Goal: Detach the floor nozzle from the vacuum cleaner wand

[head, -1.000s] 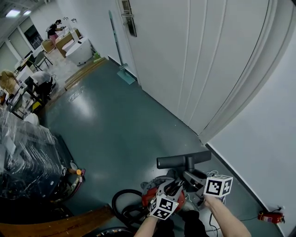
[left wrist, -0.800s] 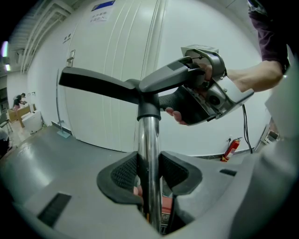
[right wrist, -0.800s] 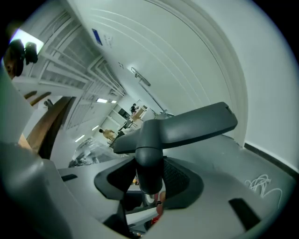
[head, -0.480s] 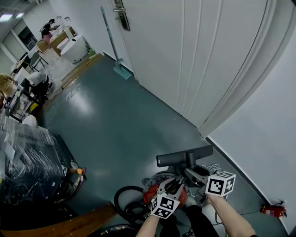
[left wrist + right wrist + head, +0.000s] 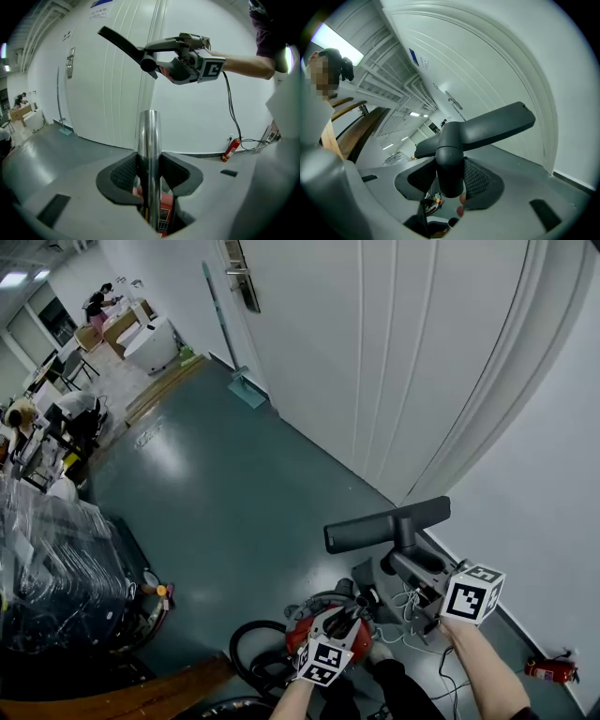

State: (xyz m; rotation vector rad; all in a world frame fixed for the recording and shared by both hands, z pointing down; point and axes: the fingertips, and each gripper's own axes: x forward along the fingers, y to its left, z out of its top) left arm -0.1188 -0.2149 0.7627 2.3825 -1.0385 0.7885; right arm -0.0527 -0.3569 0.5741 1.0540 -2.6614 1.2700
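A glossy teal-grey floor runs under a tall white panelled door, with smooth white wall to its right. Near the bottom edge of the head view sits the rounded red vacuum cleaner body, with a black ribbed hose looping to its left.

The floor nozzle is a matt dark grey plastic T, a flat bar on a round neck. It hangs in the air, apart from the wand. The right gripper has its mesh-textured pads clamped on the neck.

The wand is a shiny straight metal tube, and the left gripper is closed tight around it. A small red fire extinguisher lies by the wall.
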